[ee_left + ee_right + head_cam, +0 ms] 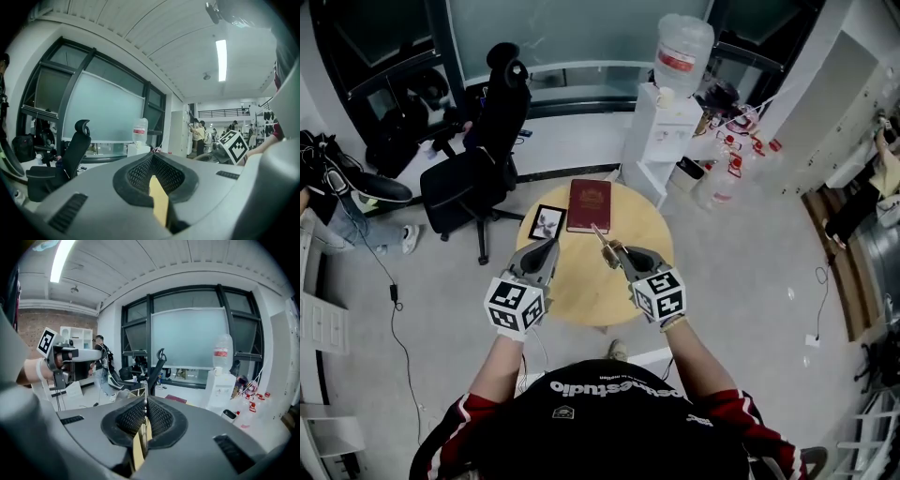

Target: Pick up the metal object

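Note:
A thin metal object (603, 238) sticks out of my right gripper (623, 251) above the round wooden table (581, 295). In the right gripper view the pads are closed on its narrow blade (146, 401), which stands up between them. The right gripper is shut on it and held off the tabletop. My left gripper (551, 243) hovers to the left over the table's near side. Its jaws (152, 159) are shut with nothing between them.
A red book (589, 205) and a small framed picture (547, 222) lie on the table's far half. A black office chair (478, 169) stands behind at the left, and a white water dispenser (667, 131) at the back right. Cables run across the floor.

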